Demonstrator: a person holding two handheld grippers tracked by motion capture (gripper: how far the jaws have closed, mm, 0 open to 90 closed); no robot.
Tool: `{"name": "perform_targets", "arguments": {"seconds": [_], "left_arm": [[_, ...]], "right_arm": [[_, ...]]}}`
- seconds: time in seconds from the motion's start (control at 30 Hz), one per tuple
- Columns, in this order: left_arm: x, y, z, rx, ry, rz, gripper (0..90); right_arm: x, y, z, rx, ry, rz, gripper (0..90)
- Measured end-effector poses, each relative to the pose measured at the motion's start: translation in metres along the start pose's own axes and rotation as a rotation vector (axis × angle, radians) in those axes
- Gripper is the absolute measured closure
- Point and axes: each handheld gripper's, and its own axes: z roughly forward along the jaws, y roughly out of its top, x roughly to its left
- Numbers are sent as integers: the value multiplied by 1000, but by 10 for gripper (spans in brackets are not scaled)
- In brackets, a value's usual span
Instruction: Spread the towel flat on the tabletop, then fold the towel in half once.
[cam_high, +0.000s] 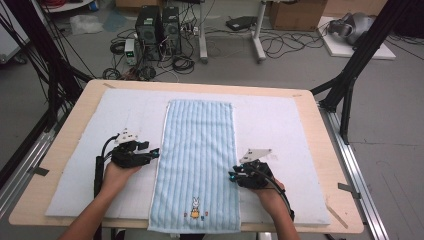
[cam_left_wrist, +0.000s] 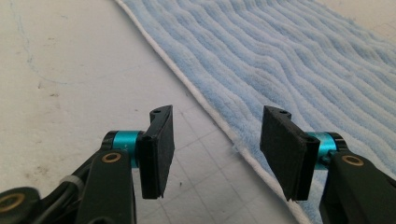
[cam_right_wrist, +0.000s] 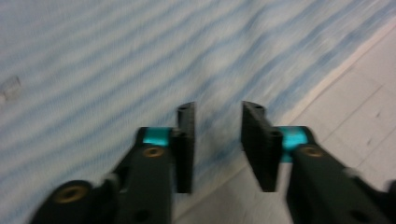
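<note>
Flat out, a light blue striped towel (cam_high: 197, 165) lies lengthwise on the white mat (cam_high: 290, 125) over the wooden table (cam_high: 327, 150), bunny print (cam_high: 195, 203) at its 6 o'clock end, which hangs slightly over the table's near edge. Left gripper (cam_high: 155, 153) sits at the towel's 9 o'clock edge, jaws wide apart, straddling the white hem (cam_left_wrist: 224, 126), gripping nothing. Right gripper (cam_high: 232, 176) at the towel's 3 o'clock edge, jaws parted with a narrower gap, over the towel border, empty; that view is blurred.
</note>
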Motion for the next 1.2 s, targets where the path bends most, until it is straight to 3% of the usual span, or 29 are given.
{"name": "perform_targets", "arguments": {"seconds": [0.07, 0.13, 0.23, 0.3, 0.4, 0.47, 0.53, 0.7, 0.93, 1.2], "left_arm": [[1, 0, -1, -10, 1, -8, 440], [3, 1, -3, -29, -7, -8, 417], [6, 1, -7, -86, -30, 0, 370], [7, 4, -12, -134, -35, -11, 289], [9, 5, -17, -186, -55, 9, 195], [11, 5, -20, -215, -98, 26, 176], [12, 5, -22, -223, -105, 44, 176], [16, 5, -26, -231, -121, 37, 176], [18, 3, -26, -224, -121, 35, 177], [21, 2, -25, -214, -118, 17, 177]], "right_arm": [[-5, 1, -6, -96, -23, 40, 555], [-12, 1, -14, -178, -81, 81, 441], [-21, 0, -22, -246, -164, 140, 333], [-26, -1, -26, -257, -231, 168, 290], [-34, -2, -31, -253, -315, 189, 210], [-38, -3, -34, -257, -336, 195, 174], [-43, -4, -35, -254, -360, 185, 125], [-48, -5, -37, -237, -360, 149, 117], [-45, -6, -40, -255, -313, 147, 114], [-45, -7, -38, -245, -316, 168, 114]]}}
